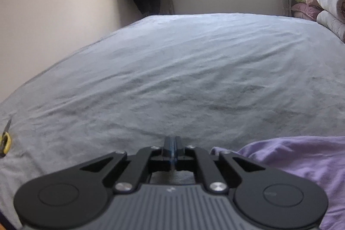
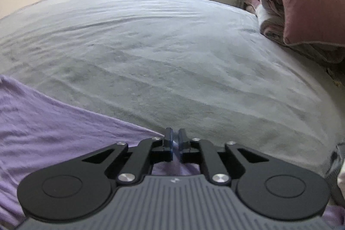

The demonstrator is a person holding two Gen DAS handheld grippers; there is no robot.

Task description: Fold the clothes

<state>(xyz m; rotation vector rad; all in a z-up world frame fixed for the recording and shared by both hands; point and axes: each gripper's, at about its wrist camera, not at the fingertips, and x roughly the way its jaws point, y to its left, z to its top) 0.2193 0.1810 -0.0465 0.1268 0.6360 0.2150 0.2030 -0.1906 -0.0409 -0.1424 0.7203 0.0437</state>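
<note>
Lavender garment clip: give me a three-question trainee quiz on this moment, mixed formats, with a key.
1. True or false: the right gripper is pinching the lavender garment.
2. Multiple choice: in the left wrist view, where does the lavender garment lie relative to the left gripper? A) to its left B) to its right C) draped over it
3. Fill in: the garment rests on a bed covered by a ___ bedsheet.

Key: 1 true, cloth shows between its nearly closed fingers; 2 B; 3 grey.
</note>
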